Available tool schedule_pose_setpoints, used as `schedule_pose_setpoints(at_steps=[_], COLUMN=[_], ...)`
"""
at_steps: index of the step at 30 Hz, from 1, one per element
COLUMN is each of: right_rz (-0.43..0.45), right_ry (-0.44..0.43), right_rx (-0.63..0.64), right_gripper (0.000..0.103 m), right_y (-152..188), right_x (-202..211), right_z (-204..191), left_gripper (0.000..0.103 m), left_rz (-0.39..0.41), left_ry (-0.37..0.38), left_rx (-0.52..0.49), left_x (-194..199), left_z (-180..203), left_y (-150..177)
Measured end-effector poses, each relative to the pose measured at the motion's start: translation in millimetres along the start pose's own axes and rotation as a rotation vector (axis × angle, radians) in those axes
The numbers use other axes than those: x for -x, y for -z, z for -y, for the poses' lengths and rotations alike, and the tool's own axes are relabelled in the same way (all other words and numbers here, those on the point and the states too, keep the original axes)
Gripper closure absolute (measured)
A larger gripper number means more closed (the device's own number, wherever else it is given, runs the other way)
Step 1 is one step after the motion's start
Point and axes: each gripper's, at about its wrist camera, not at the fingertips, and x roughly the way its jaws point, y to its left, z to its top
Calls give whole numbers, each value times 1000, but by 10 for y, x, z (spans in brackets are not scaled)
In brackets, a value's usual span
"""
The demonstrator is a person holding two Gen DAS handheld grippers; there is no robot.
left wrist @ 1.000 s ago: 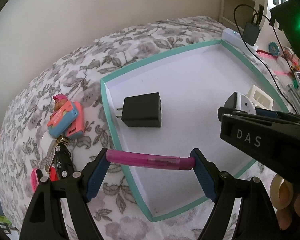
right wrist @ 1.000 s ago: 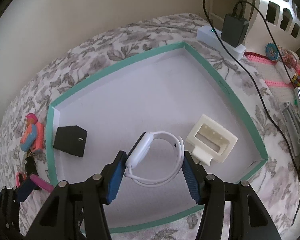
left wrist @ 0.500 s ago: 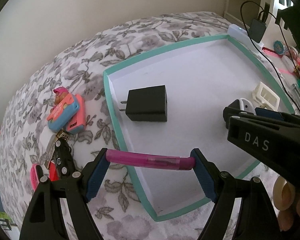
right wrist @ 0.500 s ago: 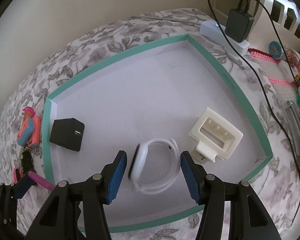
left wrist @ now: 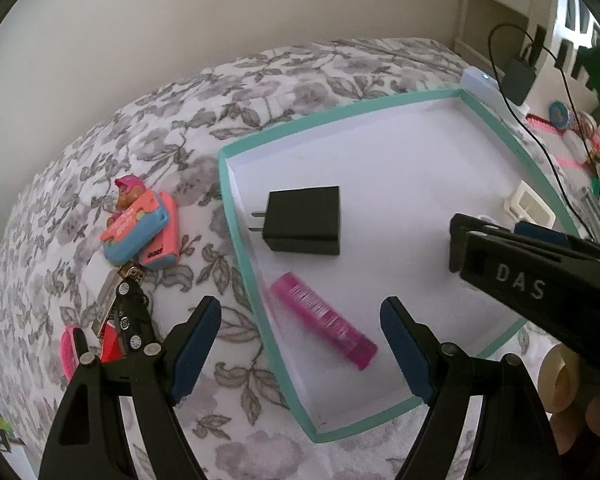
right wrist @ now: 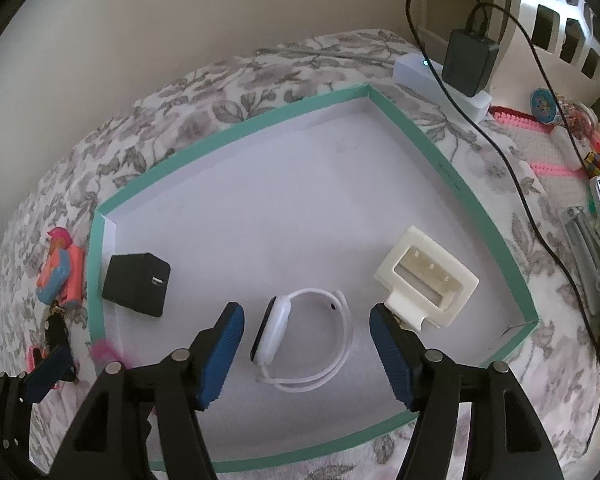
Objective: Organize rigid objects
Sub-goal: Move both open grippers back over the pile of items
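Far left of the left gripper's fingers, on the floral bedspread (left wrist: 300, 80): a pink-and-blue toy keychain (left wrist: 142, 232) with keys and a black multi-tool (left wrist: 130, 312) just below it, outside the tray.

Left gripper (left wrist: 300, 344) stands open, blue pads apart, nothing pressed between them. The pink tube (left wrist: 324, 320) lies loose on the tray floor between and just ahead of the fingers, slanted, closer to the right finger's side. The left finger (left wrist: 196, 344) hangs over the bedspread outside the teal rim; the right finger is over the tray. Ahead of the fingers sits the black plug adapter (left wrist: 304, 220), prongs pointing left toward the rim.

The white tray with teal rim (right wrist: 236, 128) holds everything else.

Right gripper (right wrist: 306, 344) jaws are opening; the white smartwatch (right wrist: 300, 336) rests on the tray floor between the pads, touching neither. Its face stands on edge nearer the left finger (right wrist: 220, 356), band looping toward the right. Just ahead of the right finger is the cream plastic holder (right wrist: 428, 276), beside the tray's right wall.

Further right, outside the tray: a white power strip (right wrist: 420, 72) with a black charger (right wrist: 468, 60) and cable.
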Motion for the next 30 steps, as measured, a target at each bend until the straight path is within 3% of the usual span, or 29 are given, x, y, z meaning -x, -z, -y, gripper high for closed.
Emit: schedule_pose_setpoints(at_steps=[20,24,27,30], right_rz=[55,74,83,94], right_ry=[-32,-40,-48,-38], right_rx=[17,79,114,143], right_gripper=[34,13,11,0], right_y=[-4,25,51,73], right_x=[70,84,90,94], right_z=[-50,-193,-283,-350], left_gripper=[21,21,21,20], left_rz=[-30,-62,-86,-86], left_ry=[-12,-34,-62,-84], left_rx=[358,441,504,567], left_x=[45,21,8,33], left_z=[-806,-1053,-1229,-1427], left_y=[37,87,150,219])
